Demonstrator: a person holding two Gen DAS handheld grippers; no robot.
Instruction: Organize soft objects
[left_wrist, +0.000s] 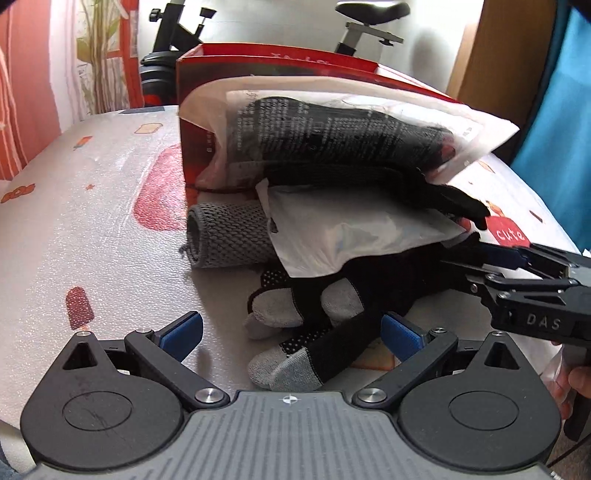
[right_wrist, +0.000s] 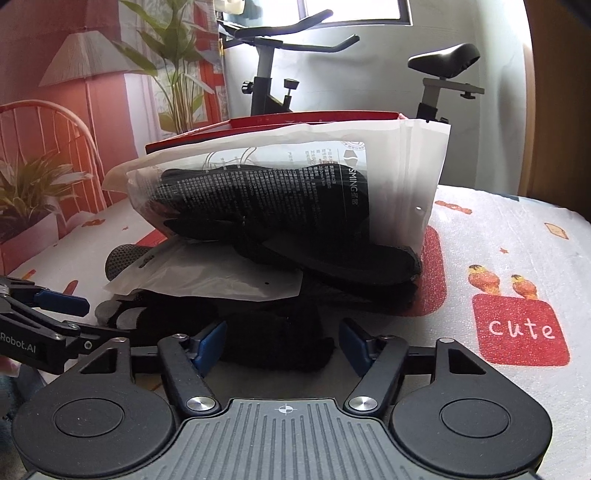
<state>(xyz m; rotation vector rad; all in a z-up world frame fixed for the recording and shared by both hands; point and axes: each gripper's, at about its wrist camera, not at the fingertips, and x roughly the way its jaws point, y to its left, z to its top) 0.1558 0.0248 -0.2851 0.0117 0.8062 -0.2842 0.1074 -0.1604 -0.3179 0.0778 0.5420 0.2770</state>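
Note:
A black glove (left_wrist: 314, 321) with grey fingertips lies flat on the patterned table cover (left_wrist: 92, 229), under a pile of soft goods. My left gripper (left_wrist: 293, 334) stands open, with the glove's fingers between its blue pads and neither pad pressing. My right gripper (right_wrist: 282, 342) is open around the glove's black cuff (right_wrist: 273, 339); a thin gap shows at the right pad. It enters the left wrist view from the right (left_wrist: 460, 251). On the glove lie a flat white bag (left_wrist: 351, 232), a grey knit sleeve (left_wrist: 229, 236) and a clear bag of black fabric (right_wrist: 277, 192).
A red box (left_wrist: 280, 62) stands open behind the pile, and the top bag leans on it. An exercise bike (right_wrist: 273, 74) and a plant (right_wrist: 177, 74) are beyond the table. A red "cute" patch (right_wrist: 521, 328) marks the cover. A hand (left_wrist: 576, 384) holds the right gripper's handle.

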